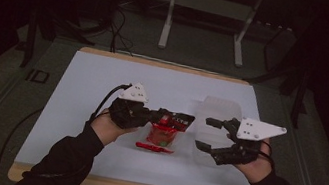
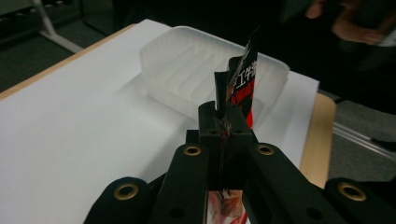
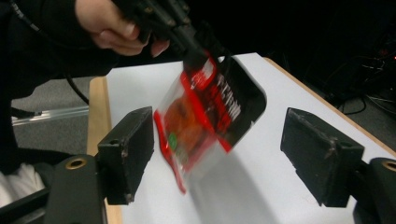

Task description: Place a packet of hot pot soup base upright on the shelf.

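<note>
1. The left gripper (image 1: 175, 120) is squeezed tight on the top edge of a small red and black plastic snack packet (image 1: 164, 129). The packet hangs from it, lifted just above the white table mat (image 1: 91, 95).
2. In the left gripper view, the black edge of the packet (image 2: 242, 86) sticks up between the shut jaws.
3. The right gripper (image 1: 208, 134) has its jaws wide apart and holds nothing. In the right gripper view, the packet (image 3: 205, 116) hangs out in front, between the two jaws but not touching them.
4. A thin red strip (image 1: 154, 147) lies on the mat just under the packet. It looks like a torn-off piece, so the packet may already be open.
5. A clear plastic tray (image 1: 220, 113) sits near the right gripper. It looks empty.
6. What is left, I think: get the snack out of the packet and into the tray.
</note>
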Tool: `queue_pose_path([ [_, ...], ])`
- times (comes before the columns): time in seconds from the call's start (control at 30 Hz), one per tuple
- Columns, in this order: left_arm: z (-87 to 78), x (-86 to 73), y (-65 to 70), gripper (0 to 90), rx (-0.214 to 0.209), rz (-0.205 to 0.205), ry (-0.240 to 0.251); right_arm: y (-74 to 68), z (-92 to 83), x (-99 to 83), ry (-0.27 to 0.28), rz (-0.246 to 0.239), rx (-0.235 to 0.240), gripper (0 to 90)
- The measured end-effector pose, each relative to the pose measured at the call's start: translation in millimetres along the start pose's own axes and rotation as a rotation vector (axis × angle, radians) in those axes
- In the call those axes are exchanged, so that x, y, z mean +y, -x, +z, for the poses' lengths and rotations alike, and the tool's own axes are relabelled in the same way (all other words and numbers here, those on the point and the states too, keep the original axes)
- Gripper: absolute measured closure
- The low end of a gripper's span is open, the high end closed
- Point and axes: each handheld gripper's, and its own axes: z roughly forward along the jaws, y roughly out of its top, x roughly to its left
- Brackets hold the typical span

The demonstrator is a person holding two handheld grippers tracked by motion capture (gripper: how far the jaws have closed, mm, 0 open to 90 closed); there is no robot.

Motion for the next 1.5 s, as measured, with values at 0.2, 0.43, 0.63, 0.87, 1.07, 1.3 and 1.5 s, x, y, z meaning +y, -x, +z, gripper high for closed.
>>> queue_pose_path([
  [0.2, 4.8, 5.4, 5.8, 89.0, -0.015, 0.005, 0.02, 15.4, 13.0, 7.0, -0.006, 0.025, 0.001, 28.4],
  [0.43, 12.5, 8.1, 7.8, 89.0, -0.027, -0.001, 0.04, 25.2, 26.4, 2.9, -0.059, 0.057, 0.024, 47.3],
  [0.63, 18.9, 12.4, 12.5, 89.0, -0.023, 0.007, 0.056, 27.8, 32.8, 0.8, -0.081, 0.045, 0.034, 59.9],
  [0.87, 22.9, 15.2, 12.9, 88.9, -0.027, 0.003, 0.061, 29.9, 36.4, 0.6, -0.106, 0.039, 0.086, 88.7],
  [1.07, 25.0, 15.1, 13.2, 88.4, -0.022, 0.008, 0.048, 32.1, 37.2, 0.8, -0.133, 0.039, 0.119, 89.9],
  [1.3, 20.6, 24.6, 16.9, 81.8, -0.02, 0.039, 0.035, 32.5, 29.2, 8.5, -0.129, 0.019, 0.136, 90.0],
  [1.5, 13.3, 29.6, 16.9, 54.7, -0.023, 0.043, 0.031, 34.7, 19.8, 17.9, -0.116, 0.0, 0.129, 90.0],
])
